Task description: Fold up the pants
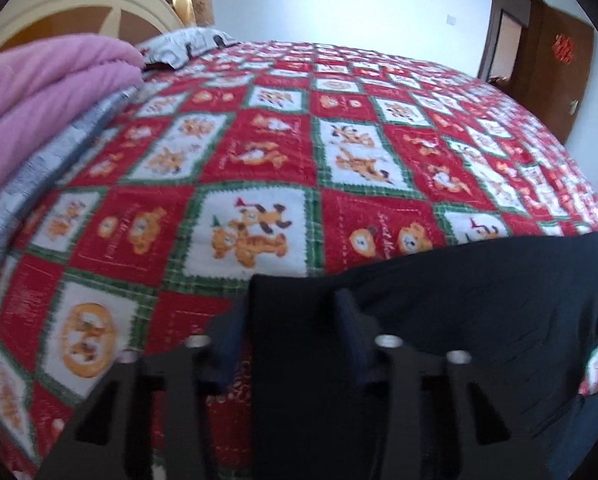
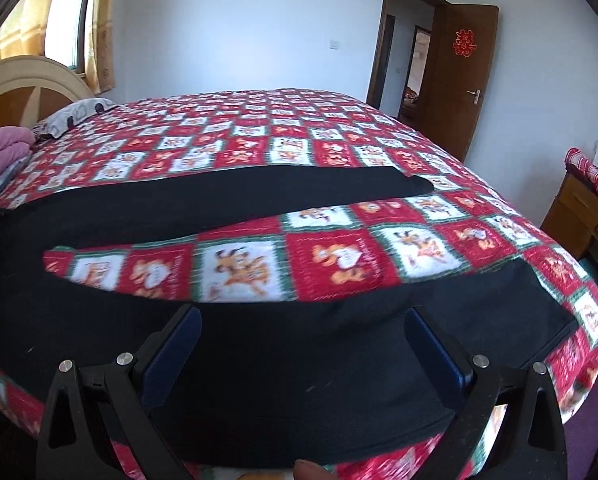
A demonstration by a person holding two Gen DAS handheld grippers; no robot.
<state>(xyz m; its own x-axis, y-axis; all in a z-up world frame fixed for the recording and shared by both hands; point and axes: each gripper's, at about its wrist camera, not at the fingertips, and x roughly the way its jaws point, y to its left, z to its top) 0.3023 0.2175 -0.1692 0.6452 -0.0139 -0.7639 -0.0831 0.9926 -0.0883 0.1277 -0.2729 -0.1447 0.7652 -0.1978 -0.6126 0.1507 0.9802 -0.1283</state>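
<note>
Black pants (image 2: pixel 227 200) lie spread on the red patterned bedspread (image 2: pixel 339 256), their two legs parted in a V. The far leg ends at a cuff (image 2: pixel 411 182); the near leg runs under my right gripper (image 2: pixel 303 320), which is open above the cloth with its blue-padded fingers (image 2: pixel 179 344) on either side. In the left wrist view the pants' corner (image 1: pixel 419 320) lies between the open fingers (image 1: pixel 351 320) of my left gripper (image 1: pixel 291 312), low over the cloth.
A pink blanket (image 1: pixel 39 92) and a grey patterned pillow (image 1: pixel 187 44) lie at the headboard end. A wooden cabinet (image 2: pixel 587 216) stands to the right of the bed. An open brown door (image 2: pixel 467 80) is behind.
</note>
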